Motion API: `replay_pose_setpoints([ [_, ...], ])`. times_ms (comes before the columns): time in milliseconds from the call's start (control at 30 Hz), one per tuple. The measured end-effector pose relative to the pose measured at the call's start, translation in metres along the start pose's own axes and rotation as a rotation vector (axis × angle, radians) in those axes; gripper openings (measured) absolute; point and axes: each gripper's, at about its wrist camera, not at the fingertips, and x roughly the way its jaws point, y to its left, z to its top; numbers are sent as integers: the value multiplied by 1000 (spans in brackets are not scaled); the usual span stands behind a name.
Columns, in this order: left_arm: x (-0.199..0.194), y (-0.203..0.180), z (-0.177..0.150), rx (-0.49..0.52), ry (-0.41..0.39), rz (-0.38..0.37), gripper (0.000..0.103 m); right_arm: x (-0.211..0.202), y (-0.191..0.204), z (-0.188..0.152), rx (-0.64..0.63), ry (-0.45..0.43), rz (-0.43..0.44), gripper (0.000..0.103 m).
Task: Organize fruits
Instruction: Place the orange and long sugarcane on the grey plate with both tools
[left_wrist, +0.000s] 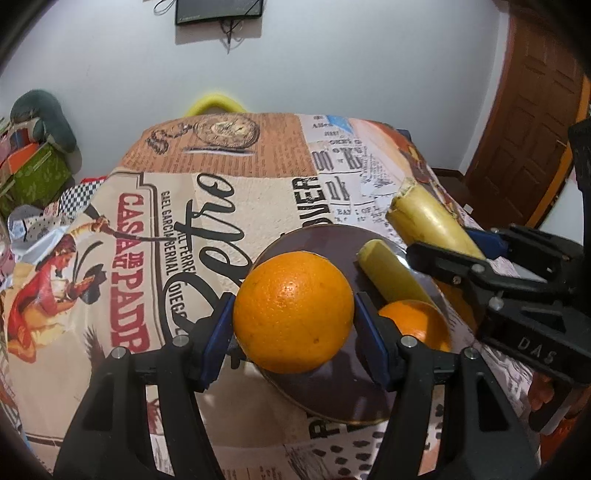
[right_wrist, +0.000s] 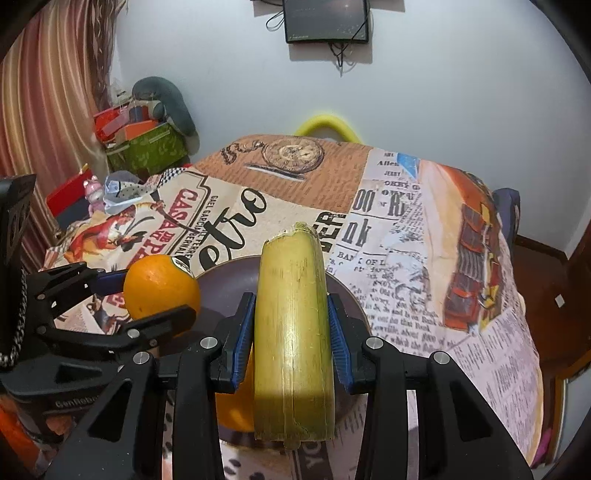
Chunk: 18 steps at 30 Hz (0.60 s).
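Note:
In the left wrist view my left gripper (left_wrist: 293, 321) is shut on a large orange (left_wrist: 293, 312), its blue pads pressing on both sides, over the near part of a dark brown plate (left_wrist: 314, 240). On the plate lie a yellow banana piece (left_wrist: 391, 273) and a second orange (left_wrist: 417, 325). My right gripper (left_wrist: 469, 247) comes in from the right, holding another banana piece (left_wrist: 428, 218) above the plate's right rim. In the right wrist view the right gripper (right_wrist: 291, 325) is shut on that banana piece (right_wrist: 293, 332). To its left is the left gripper (right_wrist: 147, 299) with its orange (right_wrist: 159, 286), over the plate (right_wrist: 221, 288).
A tablecloth (left_wrist: 147, 258) with newspaper and poster prints covers the table. A yellow chair back (left_wrist: 214, 103) rises behind the far edge. Boxes and a grey cushion (right_wrist: 147, 136) are stacked at the back left. At the right stands a wooden door (left_wrist: 535, 147).

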Motion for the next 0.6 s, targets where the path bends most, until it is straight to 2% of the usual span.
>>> replay_pose_setpoints([
  [233, 17, 2, -1, -16, 56, -10, 63, 21, -2, -1, 8, 63, 18, 35],
  [333, 24, 5, -4, -39, 93, -23, 64, 19, -6, -1, 26, 57, 21, 38],
  [400, 19, 5, -4, -44, 68, -29, 65, 14, -10, 0, 35, 46, 29, 38],
  [533, 0, 2, 1, -30, -6, -5, 80, 6, -10, -1, 34, 39, 26, 38],
  [600, -7, 1, 2, -21, -22, 9, 80, 2, -9, -2, 31, 37, 21, 38],
])
